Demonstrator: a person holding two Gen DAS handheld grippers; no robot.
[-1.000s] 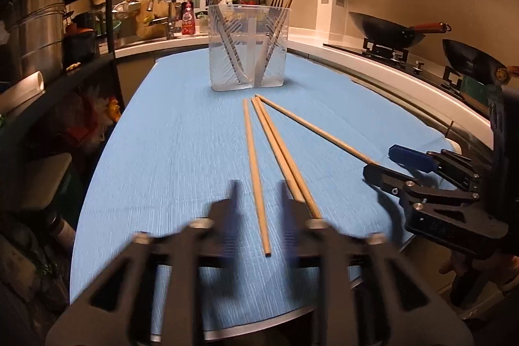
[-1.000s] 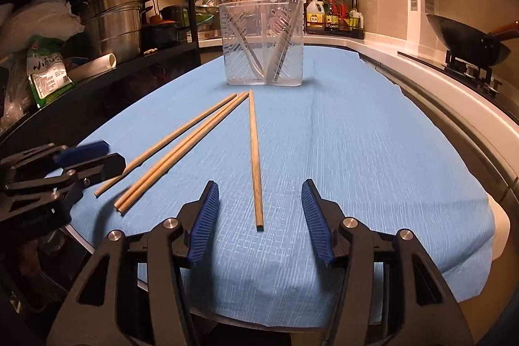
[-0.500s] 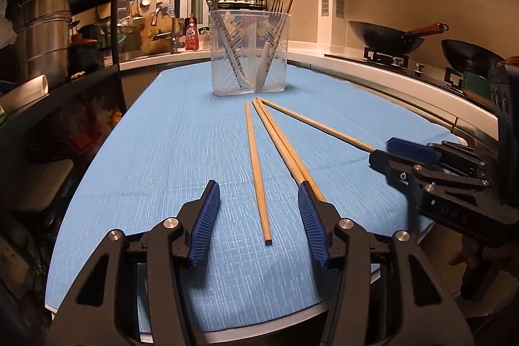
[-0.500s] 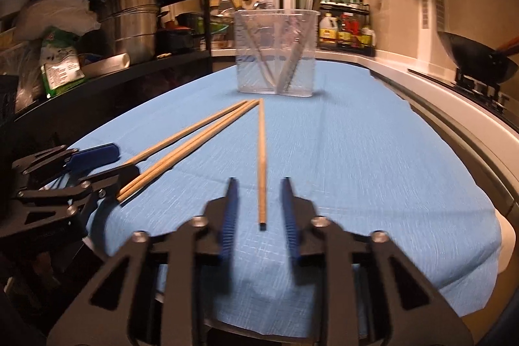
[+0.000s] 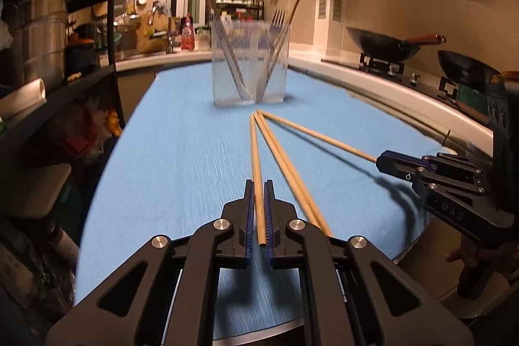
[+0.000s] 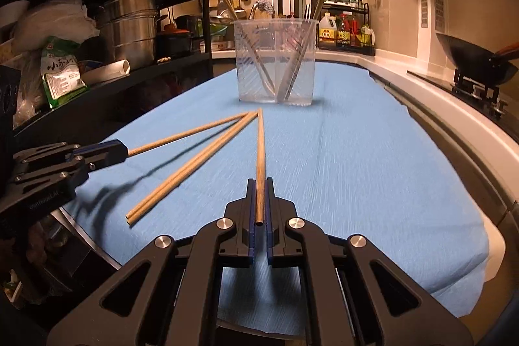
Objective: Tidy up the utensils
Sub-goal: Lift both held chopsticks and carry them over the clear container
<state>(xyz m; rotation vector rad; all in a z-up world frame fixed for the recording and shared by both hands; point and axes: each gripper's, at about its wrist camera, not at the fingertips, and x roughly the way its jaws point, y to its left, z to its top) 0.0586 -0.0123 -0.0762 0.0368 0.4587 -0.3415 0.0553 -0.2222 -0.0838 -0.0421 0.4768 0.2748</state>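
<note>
Both pairs of jaws have closed since a moment ago: my left gripper (image 5: 258, 213) now pinches the near end of one chopstick (image 5: 255, 158), and my right gripper (image 6: 259, 203) clamps another chopstick (image 6: 260, 148) the same way. Two more chopsticks (image 6: 181, 175) lie side by side on the blue cloth (image 6: 356, 158) between them. Picking up is the step in hand — next I judge each stick must lift and go tip-down into the clear holder (image 6: 275, 70) at the far end, without knocking the forks (image 5: 279, 21) there.
</note>
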